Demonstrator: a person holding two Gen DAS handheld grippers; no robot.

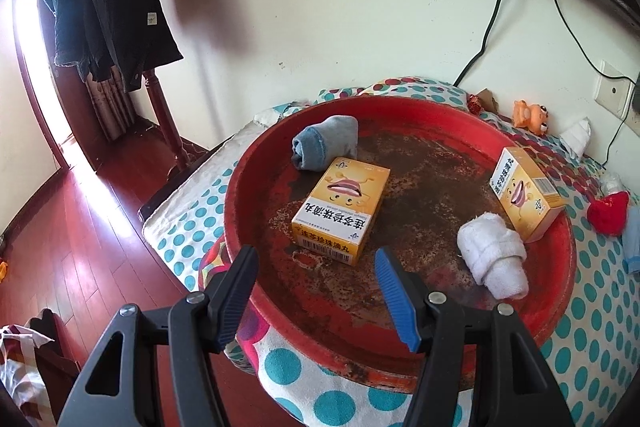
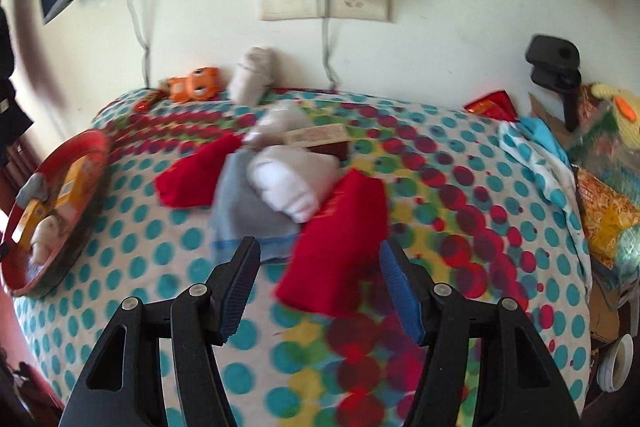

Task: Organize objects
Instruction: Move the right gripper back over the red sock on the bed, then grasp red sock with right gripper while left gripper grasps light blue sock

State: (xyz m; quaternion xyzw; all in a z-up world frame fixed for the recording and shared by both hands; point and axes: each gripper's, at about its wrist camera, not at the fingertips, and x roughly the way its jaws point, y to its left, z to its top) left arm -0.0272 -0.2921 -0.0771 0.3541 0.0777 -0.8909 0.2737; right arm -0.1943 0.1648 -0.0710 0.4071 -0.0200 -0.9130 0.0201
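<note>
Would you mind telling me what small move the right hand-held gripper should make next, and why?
Probably ease the right hand-held gripper forward and down over the nearest red rolled cloth. Its jaws stand open and empty, that cloth lies just ahead between them on the dotted cover, and the red tray already holds two rolled cloths and two boxes.

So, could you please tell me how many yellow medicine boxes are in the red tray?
2: one yellow box lies flat mid-tray in the red tray, near the blue rolled sock; the other yellow box stands at the right rim behind the white rolled towel. None appears hidden.
</note>
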